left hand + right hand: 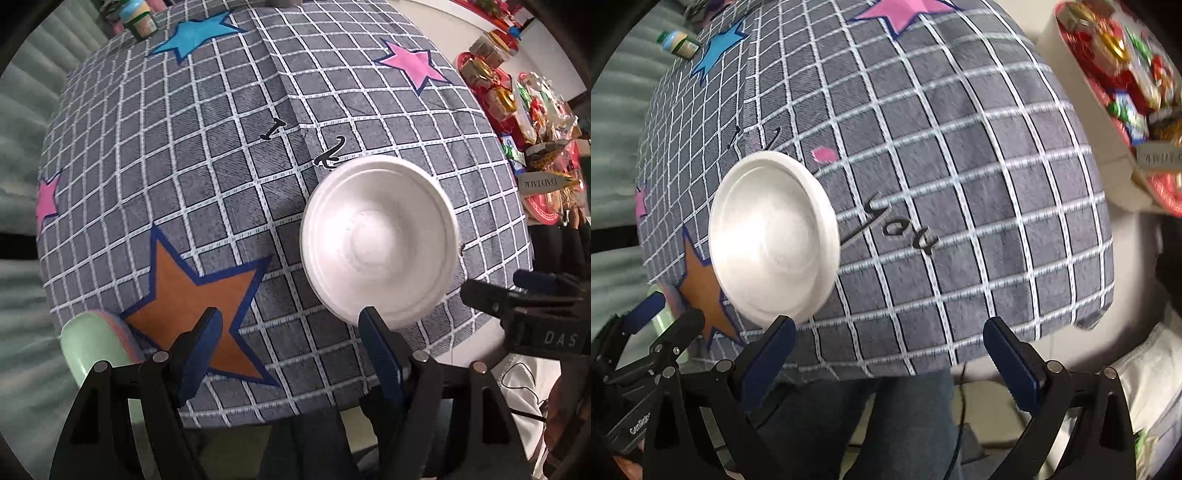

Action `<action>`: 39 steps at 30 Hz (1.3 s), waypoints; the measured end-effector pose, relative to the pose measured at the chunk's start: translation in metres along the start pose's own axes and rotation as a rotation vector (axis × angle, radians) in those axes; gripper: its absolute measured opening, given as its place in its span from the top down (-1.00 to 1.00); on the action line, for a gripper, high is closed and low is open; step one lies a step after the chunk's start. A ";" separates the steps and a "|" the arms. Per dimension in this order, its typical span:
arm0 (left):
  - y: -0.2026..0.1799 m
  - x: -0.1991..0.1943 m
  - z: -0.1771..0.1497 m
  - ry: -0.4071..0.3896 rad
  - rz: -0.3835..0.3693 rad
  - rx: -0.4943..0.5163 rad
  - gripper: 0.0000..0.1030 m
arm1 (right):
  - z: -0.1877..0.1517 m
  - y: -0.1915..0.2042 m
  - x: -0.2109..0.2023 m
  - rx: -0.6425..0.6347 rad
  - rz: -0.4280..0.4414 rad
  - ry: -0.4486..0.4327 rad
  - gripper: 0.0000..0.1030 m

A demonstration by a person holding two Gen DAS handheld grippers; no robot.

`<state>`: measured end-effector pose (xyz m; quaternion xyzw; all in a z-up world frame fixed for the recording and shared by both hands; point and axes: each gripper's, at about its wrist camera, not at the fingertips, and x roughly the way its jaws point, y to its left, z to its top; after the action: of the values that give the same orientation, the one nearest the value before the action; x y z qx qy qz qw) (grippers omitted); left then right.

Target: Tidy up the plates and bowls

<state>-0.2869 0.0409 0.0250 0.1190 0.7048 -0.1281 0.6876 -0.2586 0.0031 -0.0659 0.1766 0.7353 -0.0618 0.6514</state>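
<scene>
Grey checked tablecloth [229,206], star patches; pale-green curtain [26,122] behind.

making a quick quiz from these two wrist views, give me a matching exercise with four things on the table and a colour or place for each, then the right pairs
Things:
1. bowl
2. big star nearest the left gripper
3. jar
4. cup

Descriptions:
A. orange with a blue outline
B. pale green, at the near left edge of the tablecloth
C. white, empty, upright on the cloth
D. at the far corner, beside the blue star

Pairs: 1-C, 2-A, 3-D, 4-B
</scene>
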 end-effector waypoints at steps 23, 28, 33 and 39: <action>-0.003 0.092 0.041 0.092 -0.020 -0.148 -0.53 | 0.076 0.028 0.070 -0.143 -0.081 0.078 -0.99; 0.016 0.098 0.033 0.082 -0.037 -0.205 -0.53 | 0.080 0.029 0.072 -0.153 -0.076 0.080 -1.00; 0.029 0.092 0.008 0.076 -0.057 -0.246 -0.33 | 0.083 0.029 0.069 -0.159 -0.062 0.084 -0.90; 0.009 0.086 0.002 0.053 -0.052 -0.207 0.17 | 0.075 0.041 0.055 -0.214 0.006 0.058 -0.11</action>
<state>-0.2840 0.0483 -0.0606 0.0324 0.7350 -0.0688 0.6737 -0.1797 0.0270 -0.1245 0.1098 0.7557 0.0242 0.6452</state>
